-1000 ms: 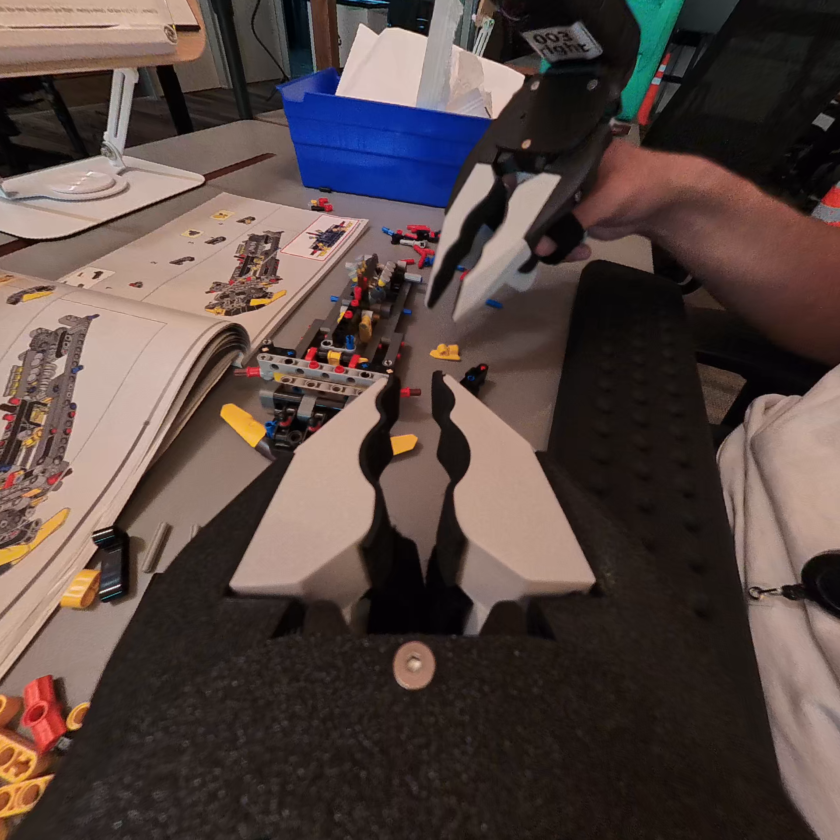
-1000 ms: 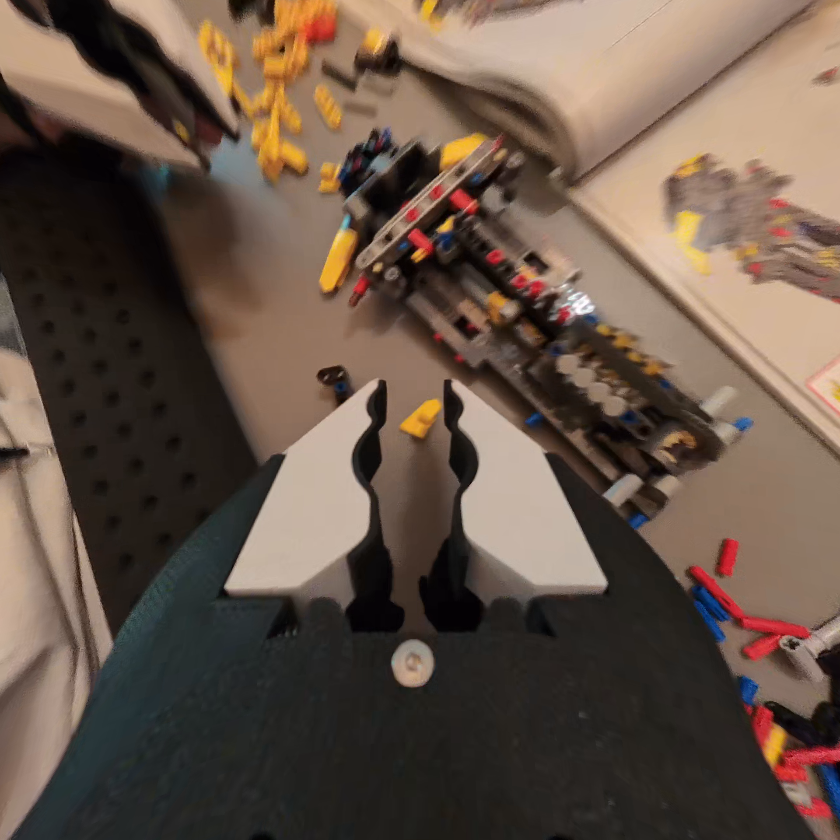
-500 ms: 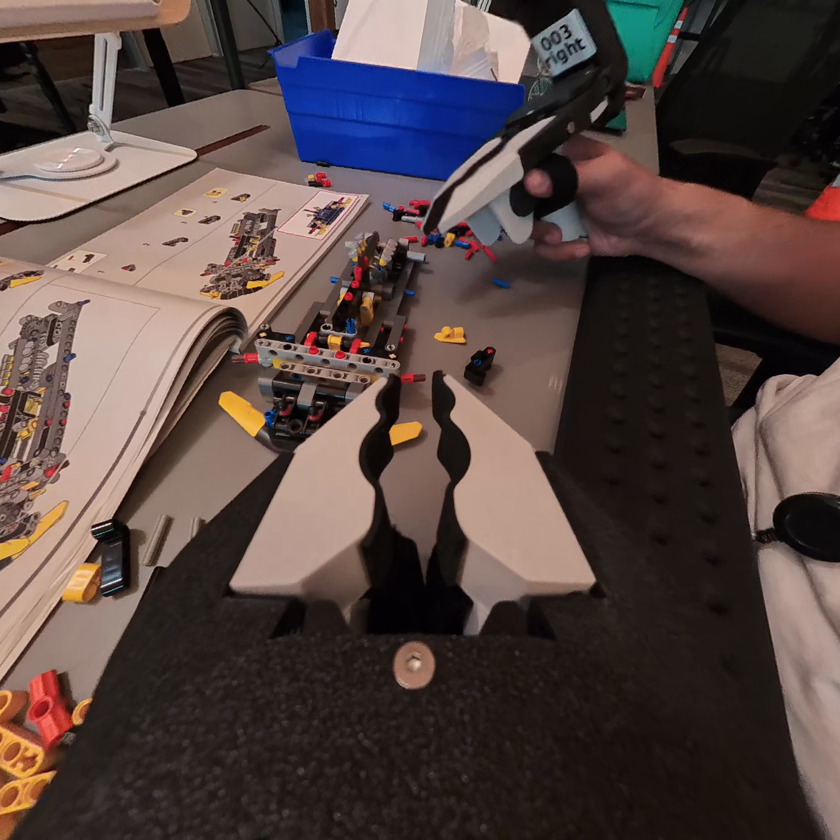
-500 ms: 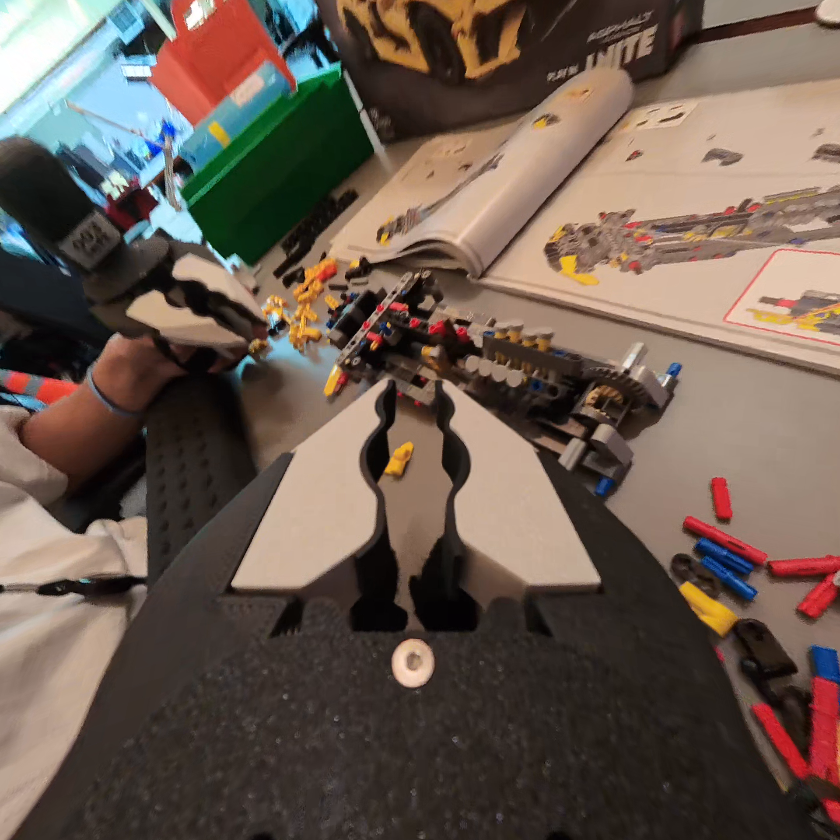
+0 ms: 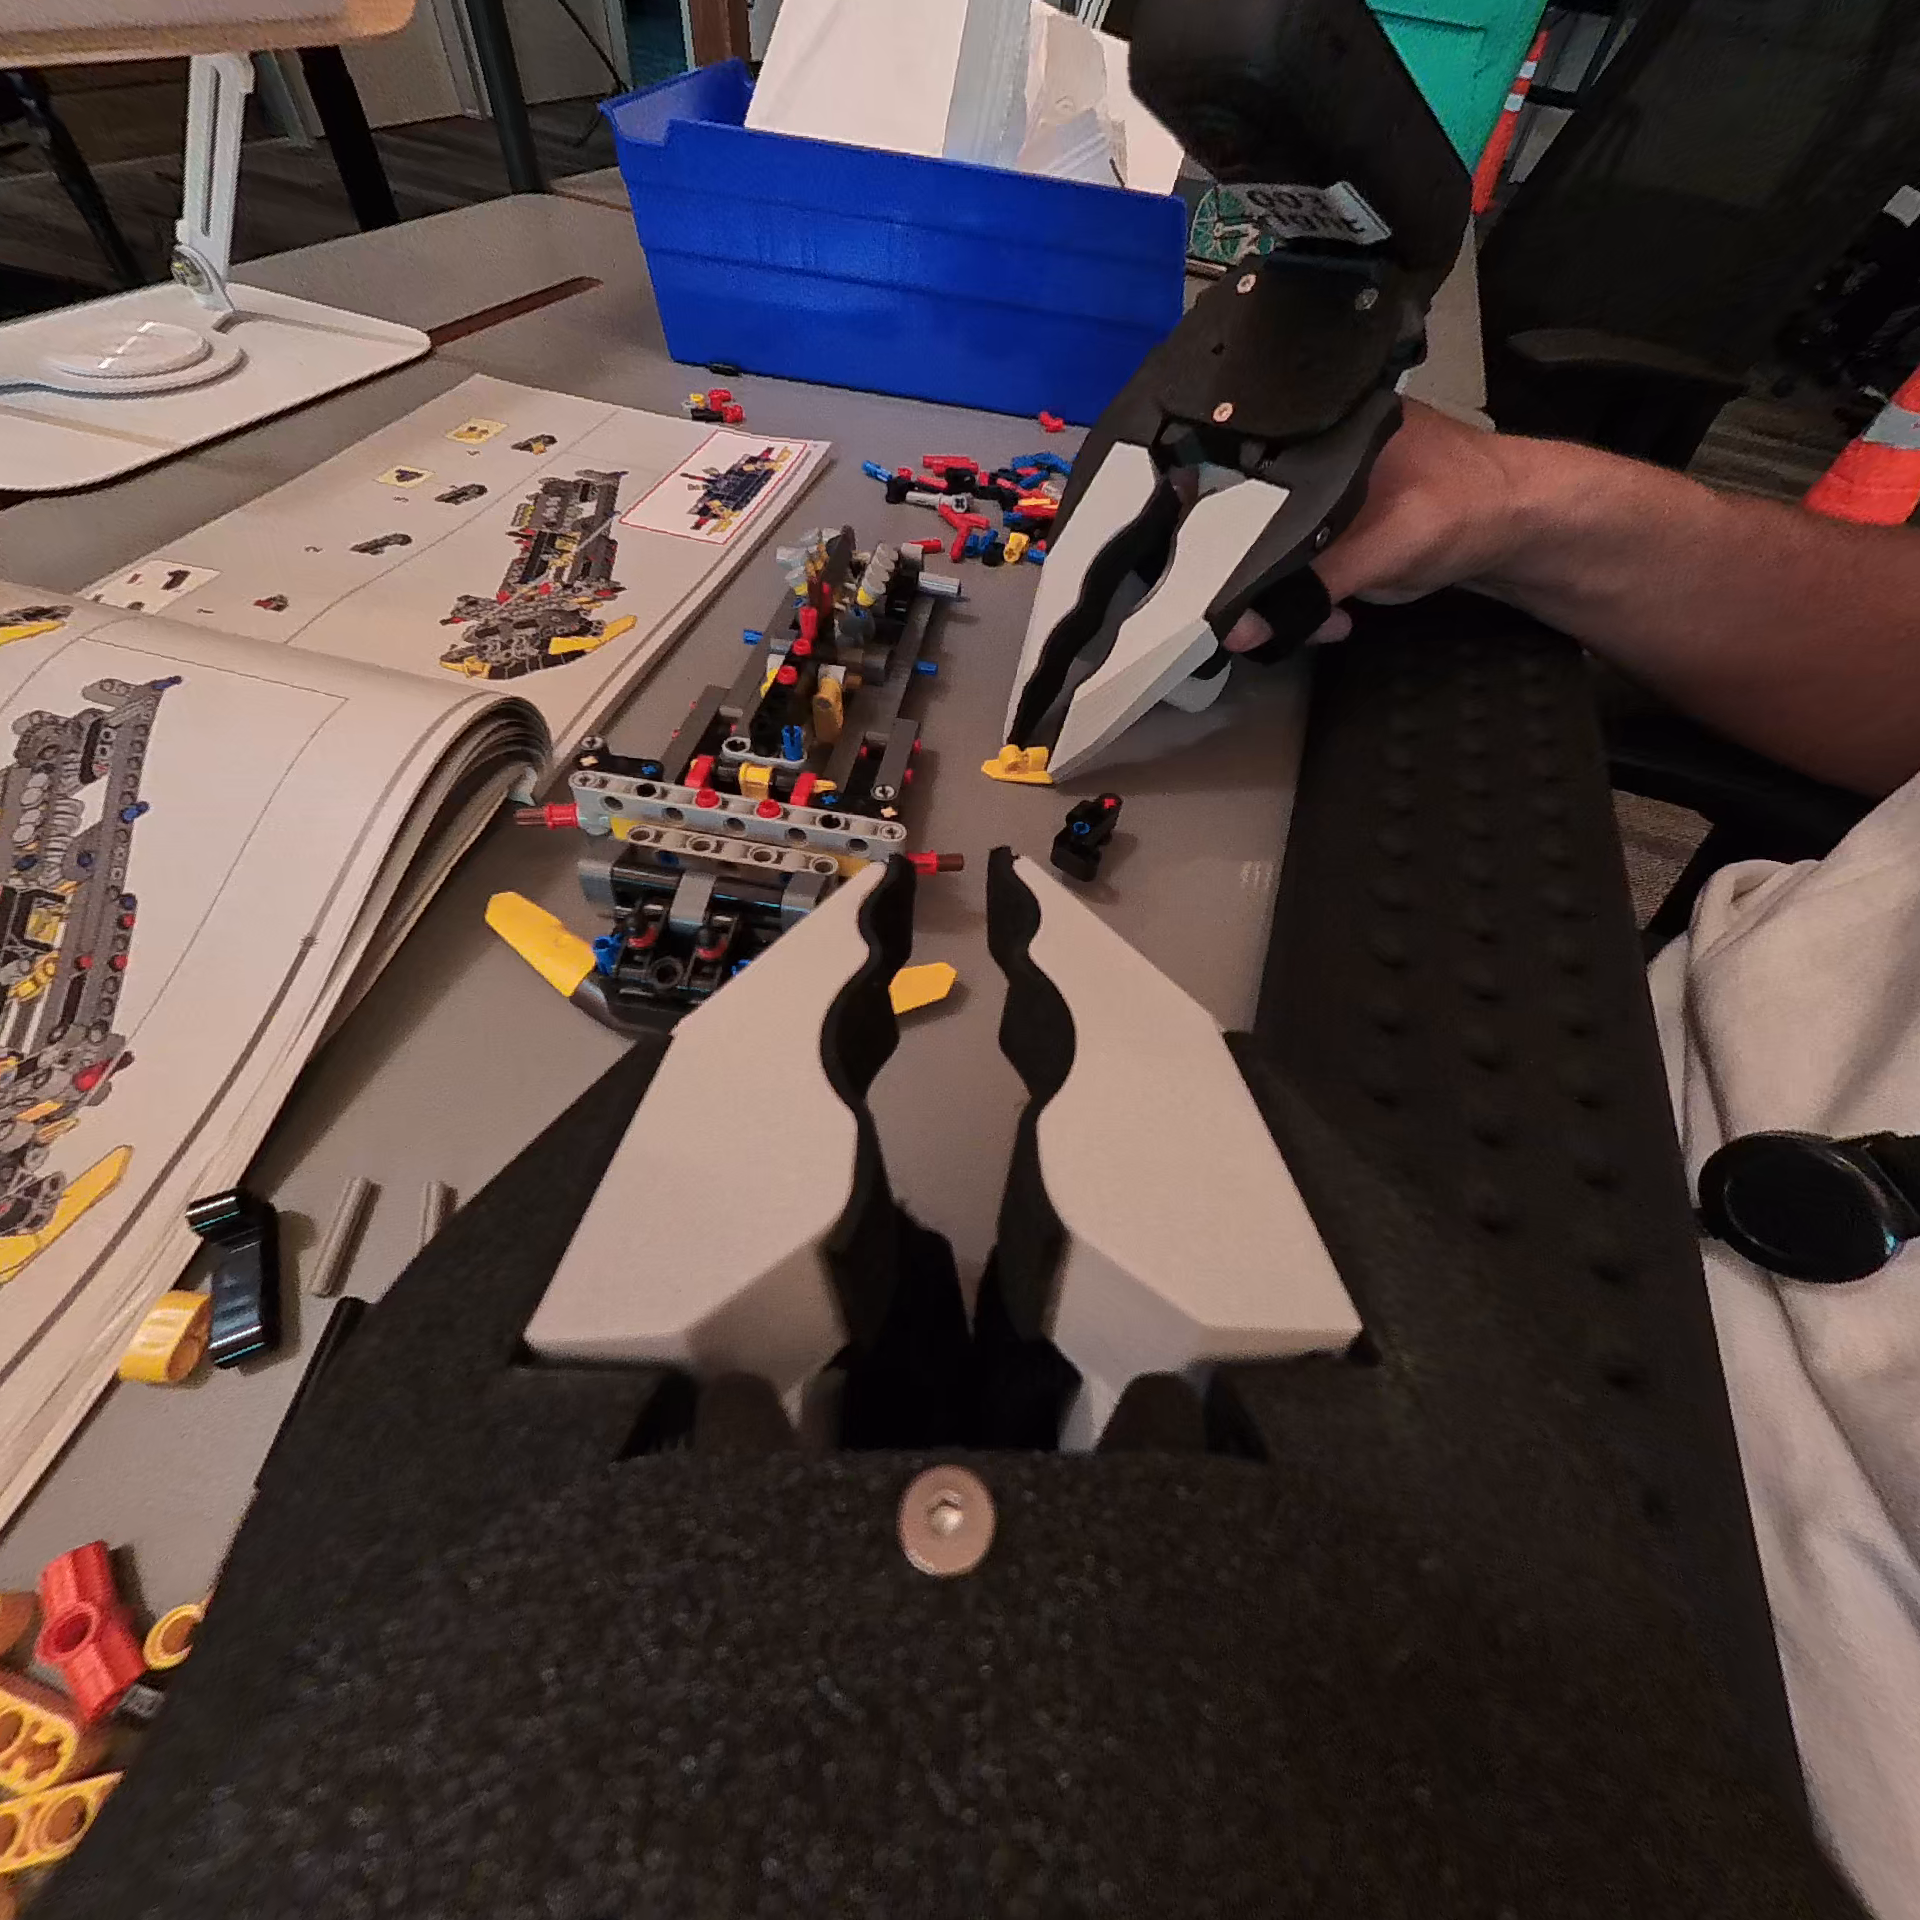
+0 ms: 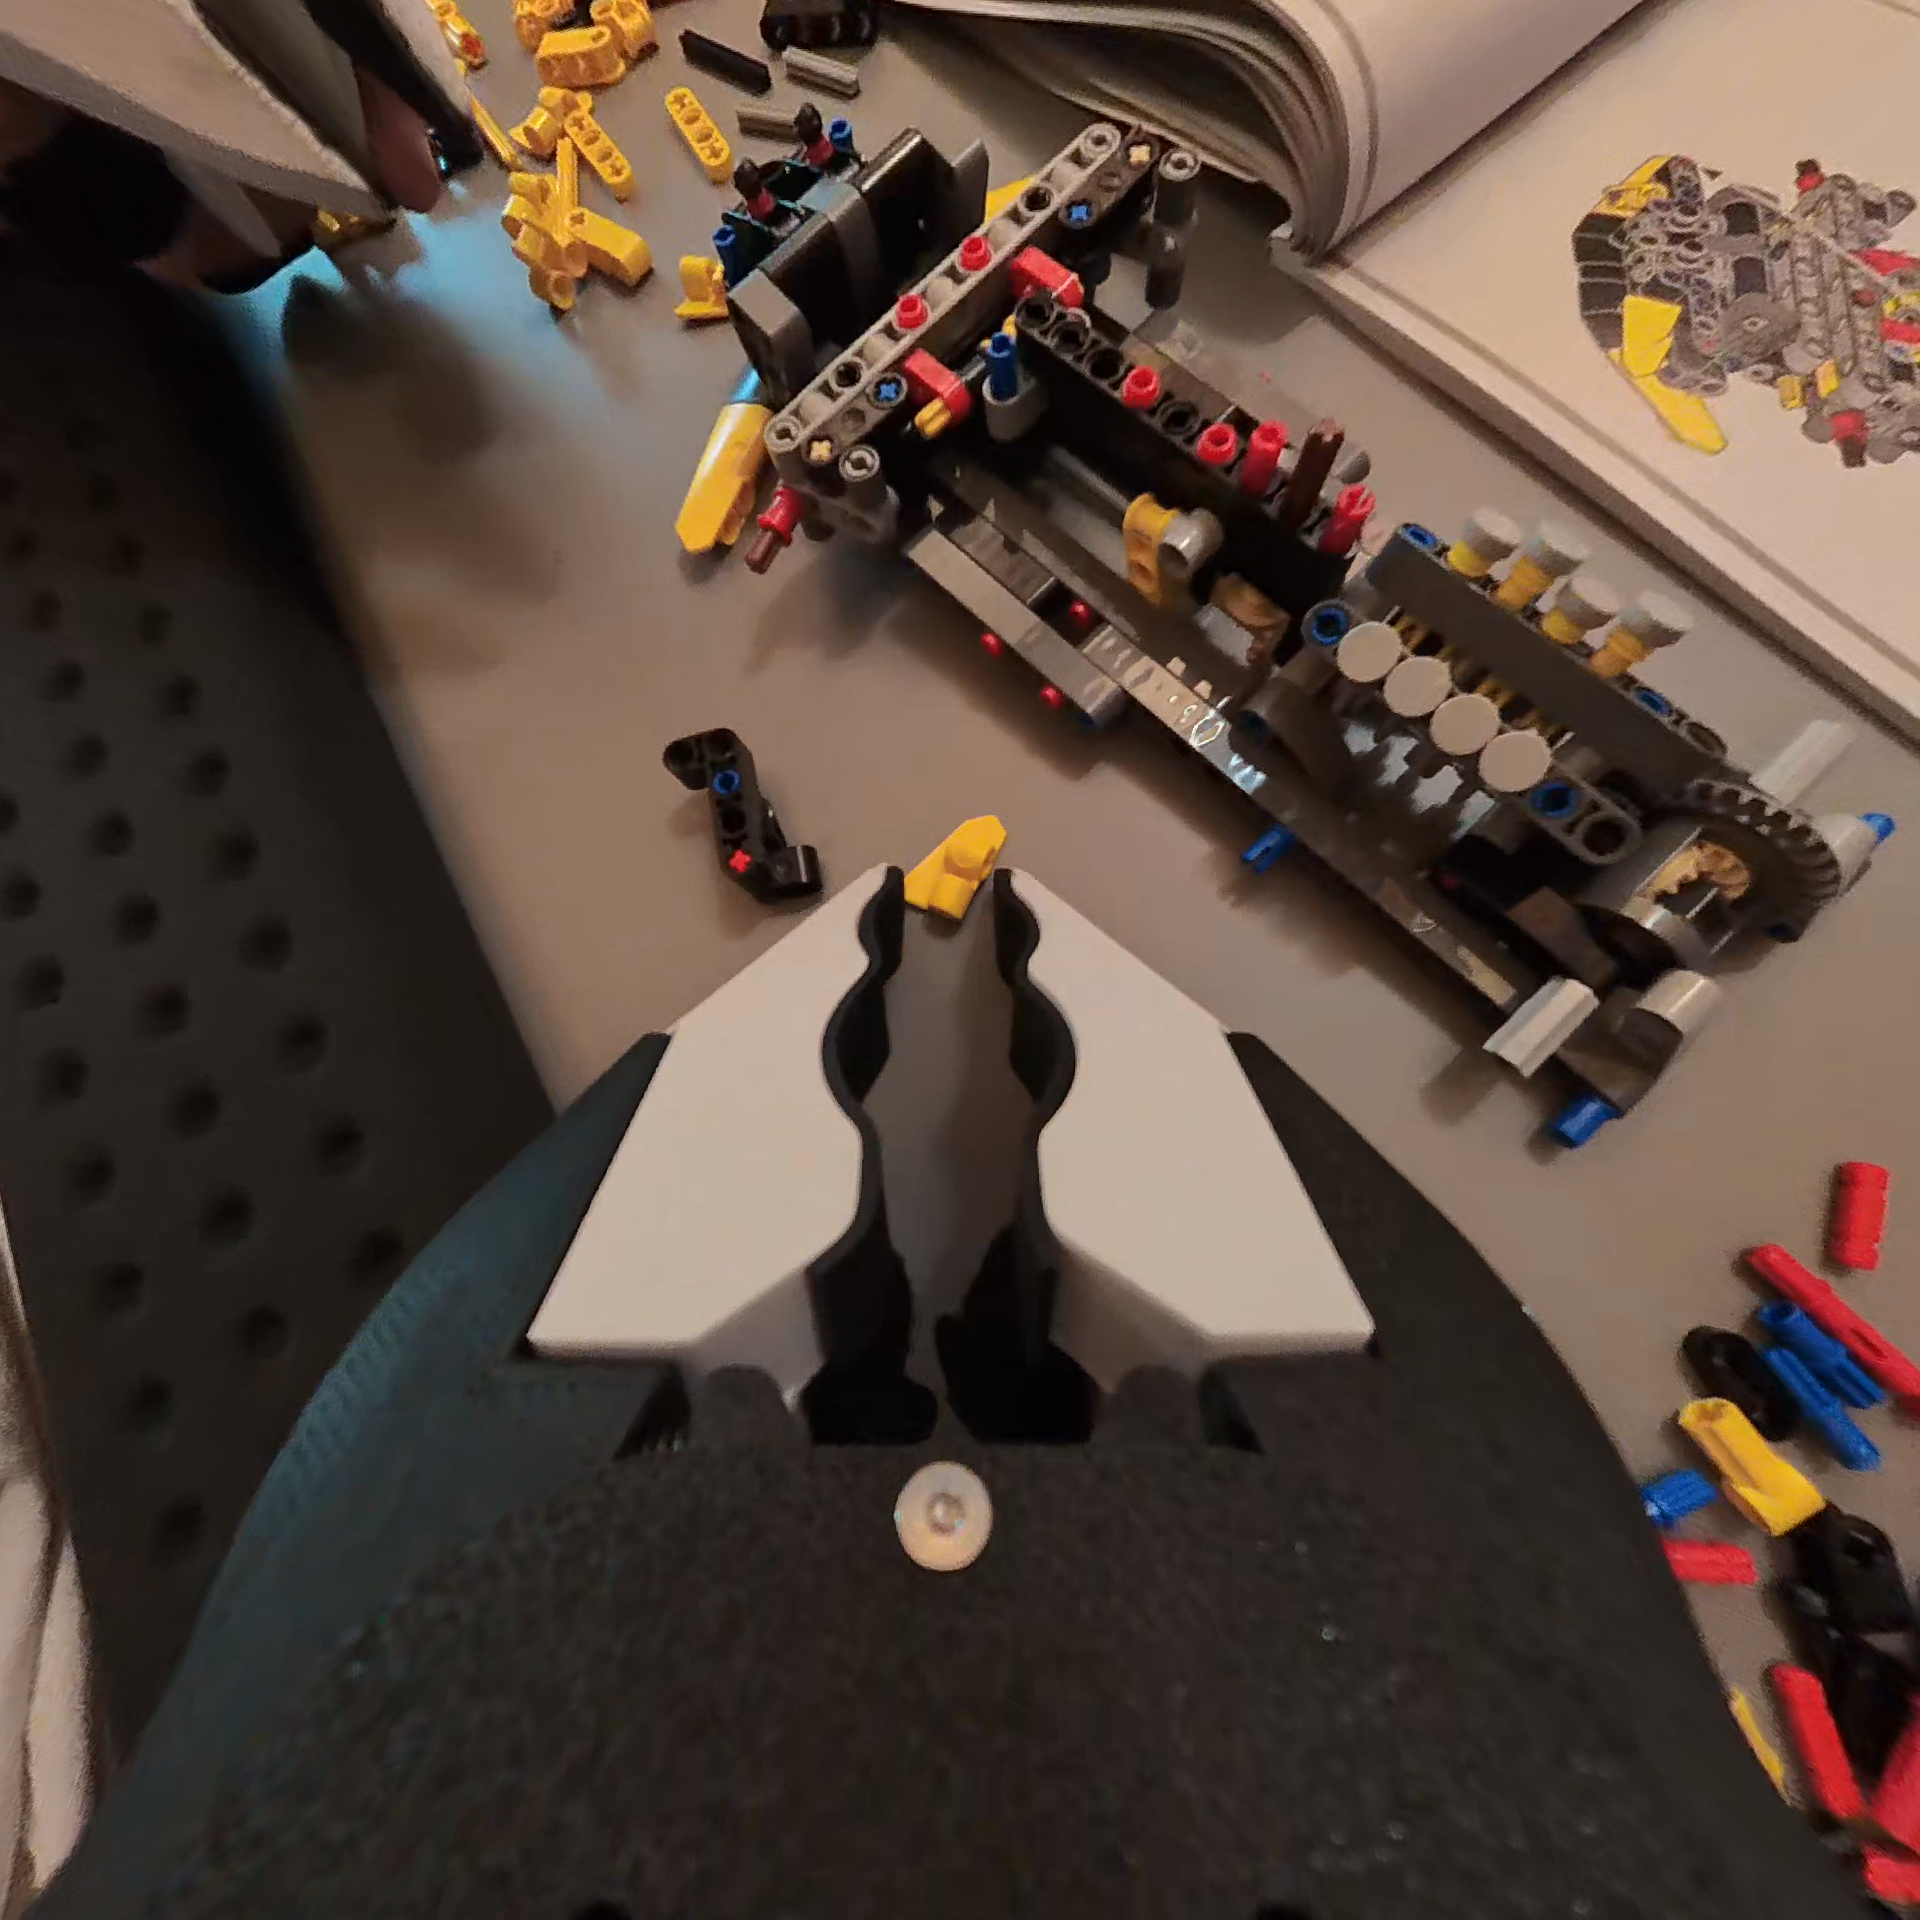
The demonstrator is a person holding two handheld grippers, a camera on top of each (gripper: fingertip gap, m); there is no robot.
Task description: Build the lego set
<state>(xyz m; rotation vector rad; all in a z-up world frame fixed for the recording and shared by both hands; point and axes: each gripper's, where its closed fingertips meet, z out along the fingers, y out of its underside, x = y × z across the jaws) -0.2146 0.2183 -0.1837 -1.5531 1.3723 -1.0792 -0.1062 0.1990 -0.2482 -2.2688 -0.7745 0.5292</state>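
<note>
The part-built lego chassis (image 5: 769,769) lies on the grey table (image 5: 1164,935), also in the right wrist view (image 6: 1195,582). My right gripper (image 6: 943,883) points down at the table, its tips on either side of a small yellow piece (image 6: 956,857). The jaws stand slightly apart and the piece rests on the table. It shows in the left wrist view (image 5: 1031,756) with the yellow piece (image 5: 1013,767) at its tips. My left gripper (image 5: 945,868) is open and empty, hovering just in front of the chassis's near end. A small black connector (image 5: 1086,831) lies between the two grippers.
An open instruction book (image 5: 260,727) lies left of the chassis. A blue bin (image 5: 904,270) stands at the back. Loose red, blue and black pins (image 5: 977,499) are scattered behind the chassis, yellow pieces (image 6: 582,229) near the left gripper. A black perforated pad (image 5: 1455,935) runs along the right edge. The left gripper's tips are roughly 12 cm from the right gripper's.
My right gripper has swung down from above the table to the small yellow piece, and its jaws have narrowed around it. My left gripper has hardly moved.
</note>
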